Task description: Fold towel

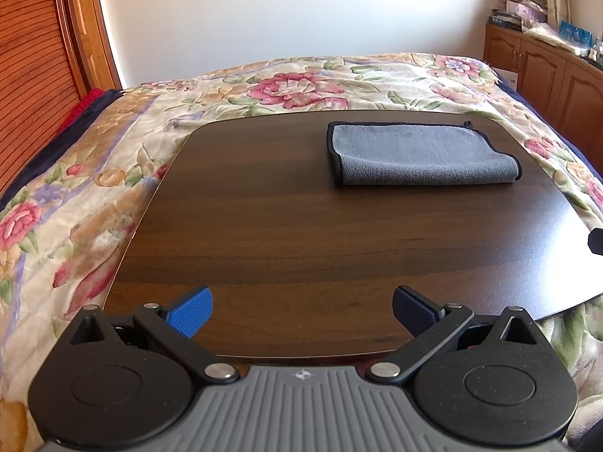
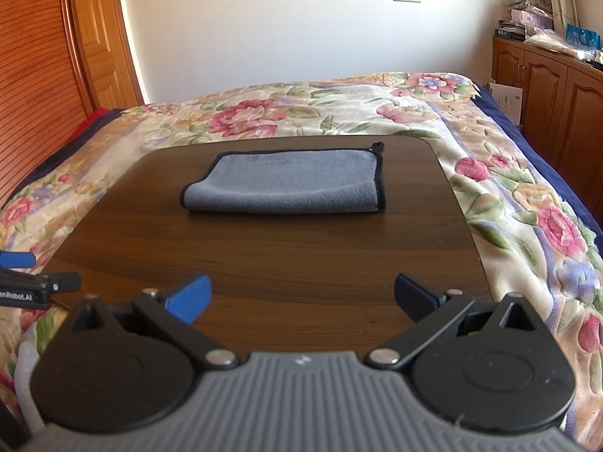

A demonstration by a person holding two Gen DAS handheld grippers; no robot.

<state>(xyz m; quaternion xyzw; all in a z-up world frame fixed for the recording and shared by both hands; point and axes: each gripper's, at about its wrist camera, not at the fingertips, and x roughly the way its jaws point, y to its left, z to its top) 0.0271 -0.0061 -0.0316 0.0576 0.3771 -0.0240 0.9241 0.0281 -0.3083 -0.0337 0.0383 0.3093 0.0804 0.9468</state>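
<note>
A grey towel [image 1: 422,154] with a black hem lies folded on the far right part of a dark wooden board [image 1: 282,233]. In the right wrist view the towel [image 2: 286,184] lies at the far middle of the board [image 2: 271,263]. My left gripper [image 1: 301,310] is open and empty above the board's near edge, well short of the towel. My right gripper [image 2: 301,297] is open and empty, also above the near edge. The left gripper's fingertips [image 2: 15,260] show at the left edge of the right wrist view.
The board rests on a bed with a floral blanket [image 1: 94,173]. A wooden wardrobe [image 1: 34,56] stands at the left. Wooden cabinets [image 2: 557,86] with clutter on top stand at the right. A white wall [image 1: 282,11] is behind the bed.
</note>
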